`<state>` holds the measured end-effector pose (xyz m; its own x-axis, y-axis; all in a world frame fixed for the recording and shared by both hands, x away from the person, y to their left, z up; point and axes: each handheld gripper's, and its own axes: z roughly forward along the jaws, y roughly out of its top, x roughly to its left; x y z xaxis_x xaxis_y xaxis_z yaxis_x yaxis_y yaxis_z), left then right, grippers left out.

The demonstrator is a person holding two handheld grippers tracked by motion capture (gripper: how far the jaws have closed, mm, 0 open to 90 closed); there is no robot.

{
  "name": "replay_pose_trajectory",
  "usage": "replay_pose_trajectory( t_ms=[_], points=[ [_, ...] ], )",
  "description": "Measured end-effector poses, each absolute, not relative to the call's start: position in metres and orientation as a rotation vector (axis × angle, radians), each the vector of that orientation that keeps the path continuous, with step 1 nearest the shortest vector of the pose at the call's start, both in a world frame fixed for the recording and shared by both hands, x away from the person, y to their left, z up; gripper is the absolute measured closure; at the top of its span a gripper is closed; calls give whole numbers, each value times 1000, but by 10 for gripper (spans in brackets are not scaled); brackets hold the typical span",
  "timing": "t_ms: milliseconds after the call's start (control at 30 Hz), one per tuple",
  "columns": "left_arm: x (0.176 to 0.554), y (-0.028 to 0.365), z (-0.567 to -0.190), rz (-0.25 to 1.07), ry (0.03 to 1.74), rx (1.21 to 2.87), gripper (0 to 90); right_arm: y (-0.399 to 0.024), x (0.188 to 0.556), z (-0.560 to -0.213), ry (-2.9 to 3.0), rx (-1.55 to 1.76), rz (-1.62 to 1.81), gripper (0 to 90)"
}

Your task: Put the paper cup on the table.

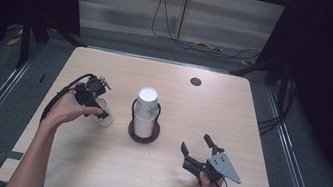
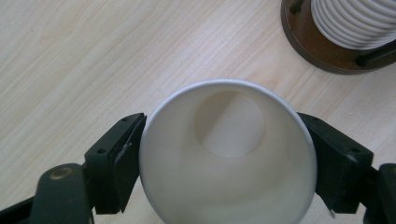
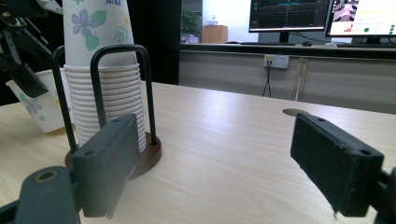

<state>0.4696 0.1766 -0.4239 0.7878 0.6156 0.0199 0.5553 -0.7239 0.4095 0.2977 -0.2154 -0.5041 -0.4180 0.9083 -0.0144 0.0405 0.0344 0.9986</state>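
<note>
Left gripper (image 2: 224, 154), at 9 o'clock from the cup stack (image 1: 145, 112): my jaws flank the single paper cup (image 2: 229, 154), which stands upright on the table (image 1: 91, 172); pads at its rim, whether pressing I cannot tell. Risk: lifting away at a slant could drag the rim and tip the cup toward the holder (image 1: 143, 133). My hand arches over, gripper pointing down. Right gripper (image 1: 195, 144), at 4 o'clock: jaws wide apart, empty, held level, aimed at the stack.
</note>
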Motion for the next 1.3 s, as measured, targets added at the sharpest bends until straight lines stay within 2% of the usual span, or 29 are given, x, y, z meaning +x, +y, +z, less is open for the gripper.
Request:
replay_pose_trajectory(
  t_ms=[233, 533, 867, 967, 1300],
  points=[
    [473, 174, -429, 202, 901, 2570, 201, -215, 298, -504, 1568, 989, 1476, 150],
    [472, 175, -430, 244, 890, 2561, 180, -215, 298, -504, 1568, 989, 1477, 150],
    [470, 179, -429, 266, 894, 2487, 173, -215, 298, -504, 1569, 990, 1477, 150],
    [468, 180, -428, 309, 878, 2462, 173, -215, 298, -504, 1569, 990, 1477, 151],
    [461, 191, -429, 338, 897, 2319, 167, -215, 298, -504, 1568, 988, 1477, 154]
  ],
)
